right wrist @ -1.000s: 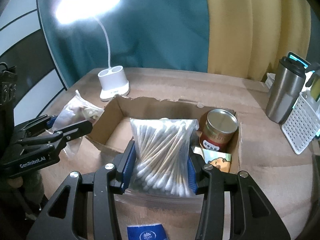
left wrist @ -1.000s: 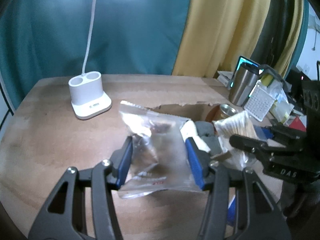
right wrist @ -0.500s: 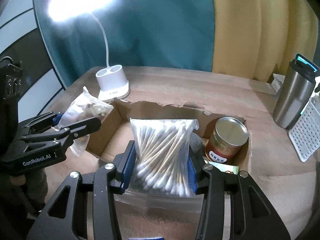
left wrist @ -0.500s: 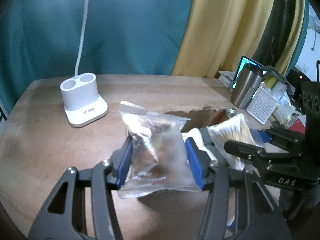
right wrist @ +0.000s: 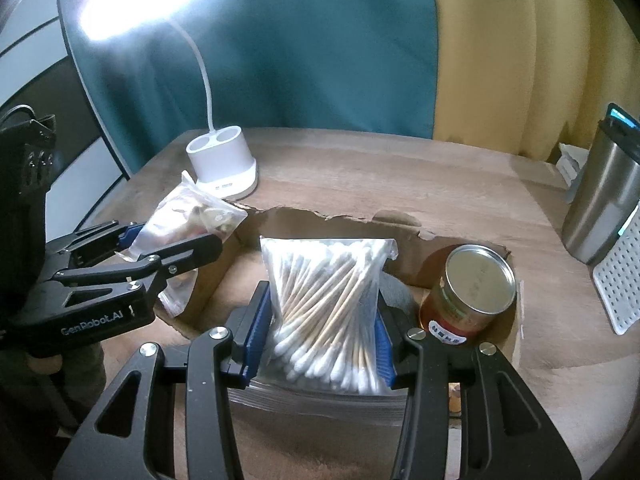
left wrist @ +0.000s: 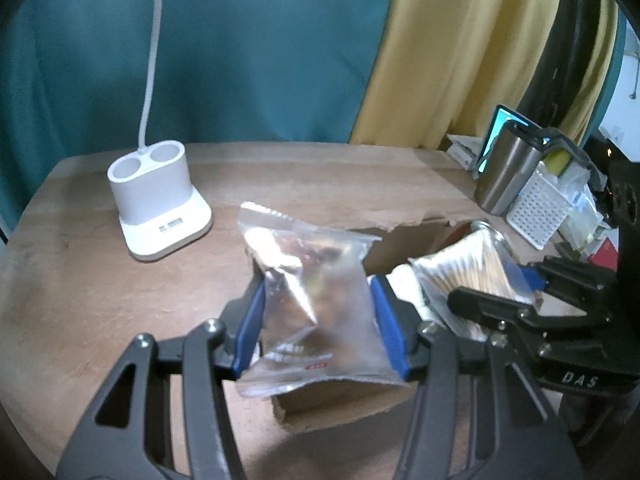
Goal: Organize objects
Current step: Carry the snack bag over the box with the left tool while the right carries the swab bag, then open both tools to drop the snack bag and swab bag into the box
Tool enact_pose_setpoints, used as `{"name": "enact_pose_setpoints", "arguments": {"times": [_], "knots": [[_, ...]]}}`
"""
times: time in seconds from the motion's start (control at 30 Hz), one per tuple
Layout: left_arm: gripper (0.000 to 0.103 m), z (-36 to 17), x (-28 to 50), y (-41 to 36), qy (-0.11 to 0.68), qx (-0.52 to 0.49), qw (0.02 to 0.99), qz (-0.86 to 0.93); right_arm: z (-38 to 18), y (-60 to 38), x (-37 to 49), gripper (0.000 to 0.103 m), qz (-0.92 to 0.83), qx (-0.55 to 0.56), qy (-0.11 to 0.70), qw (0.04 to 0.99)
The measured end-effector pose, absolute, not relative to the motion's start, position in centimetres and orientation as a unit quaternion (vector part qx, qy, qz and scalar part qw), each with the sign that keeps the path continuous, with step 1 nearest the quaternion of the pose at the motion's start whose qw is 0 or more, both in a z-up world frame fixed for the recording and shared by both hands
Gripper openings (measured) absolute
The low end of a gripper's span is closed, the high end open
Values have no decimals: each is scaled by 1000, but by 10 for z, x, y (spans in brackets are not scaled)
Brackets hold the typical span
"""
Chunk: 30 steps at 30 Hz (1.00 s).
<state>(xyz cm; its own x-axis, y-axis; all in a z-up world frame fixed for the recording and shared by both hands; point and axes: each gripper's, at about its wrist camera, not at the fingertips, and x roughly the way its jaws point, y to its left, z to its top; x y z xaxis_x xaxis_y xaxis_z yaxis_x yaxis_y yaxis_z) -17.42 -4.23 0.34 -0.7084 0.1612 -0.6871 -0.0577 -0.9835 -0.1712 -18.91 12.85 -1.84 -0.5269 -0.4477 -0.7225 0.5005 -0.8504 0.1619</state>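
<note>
Between my right gripper's clamped blue pads hangs a clear bag of cotton swabs, poised over the open cardboard box for packing, while my left gripper likewise pinches a crinkled clear snack packet.

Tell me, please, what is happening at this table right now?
A person is tidying items with two handheld grippers. The left gripper is shut on a clear snack packet, and the right gripper is shut on a bag of cotton swabs. Both bags hang over an open cardboard box that already holds a tin can. A white desk lamp stands behind.
</note>
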Motion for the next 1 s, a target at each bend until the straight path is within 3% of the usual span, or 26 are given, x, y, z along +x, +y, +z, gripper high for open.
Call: {"name": "enact_pose_setpoints", "arguments": {"times": [0.17, 0.23, 0.3, 1.0], "knots": [[55, -1, -182, -41, -70, -389, 60, 916, -20, 130, -192, 47, -873, 405, 31, 270], [68, -2, -184, -42, -75, -392, 58, 915, -20, 130, -193, 47, -873, 406, 32, 269], [72, 0, -184, -45, -83, -390, 59, 915, -21, 127, -193, 47, -873, 406, 32, 269], [72, -2, -160, -89, -105, -383, 37, 917, -28, 88, -199, 47, -865, 428, 45, 256]]}}
